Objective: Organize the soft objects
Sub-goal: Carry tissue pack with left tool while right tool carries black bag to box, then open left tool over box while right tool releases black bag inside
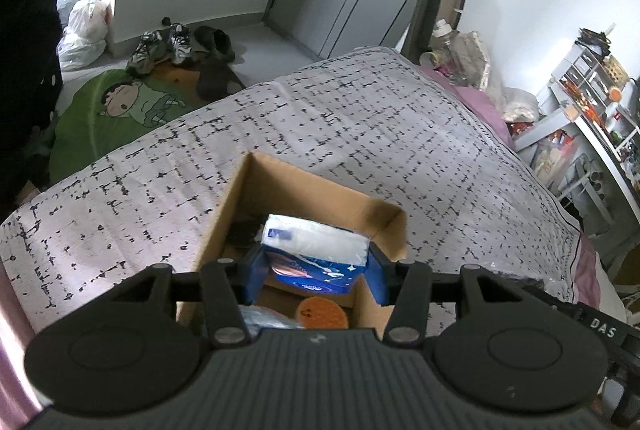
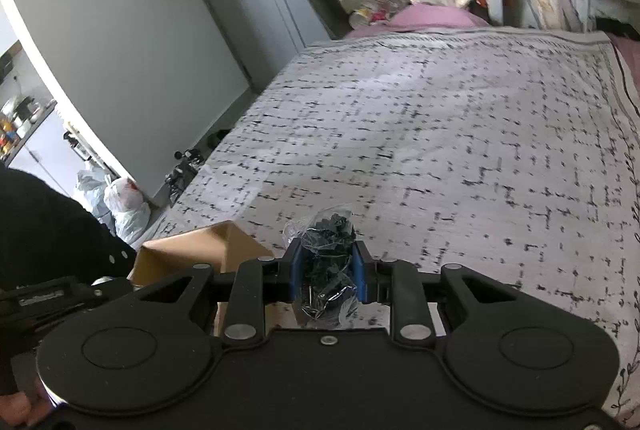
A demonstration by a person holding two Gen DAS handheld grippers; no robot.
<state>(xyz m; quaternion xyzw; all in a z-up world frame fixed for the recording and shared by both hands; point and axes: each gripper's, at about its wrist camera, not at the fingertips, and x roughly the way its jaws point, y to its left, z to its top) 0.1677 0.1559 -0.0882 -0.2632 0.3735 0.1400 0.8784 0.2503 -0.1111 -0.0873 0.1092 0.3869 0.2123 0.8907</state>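
In the left wrist view my left gripper (image 1: 316, 270) is shut on a blue and white tissue pack (image 1: 316, 250) and holds it over the open cardboard box (image 1: 240, 206) on the bed. Inside the box lie a dark item (image 1: 244, 232) and an orange round object (image 1: 322, 312). In the right wrist view my right gripper (image 2: 327, 272) is shut on a clear plastic bag of black soft items (image 2: 328, 262), above the bedspread to the right of the box (image 2: 188, 254).
The patterned white bedspread (image 1: 360, 134) covers the bed (image 2: 440, 134). Shoes (image 1: 168, 46), white plastic bags (image 1: 84, 26) and a green cartoon mat (image 1: 120, 106) lie on the floor. Cluttered shelves (image 1: 592, 102) stand at the right. A pink pillow (image 2: 428, 16) and clutter lie at the bed's far end.
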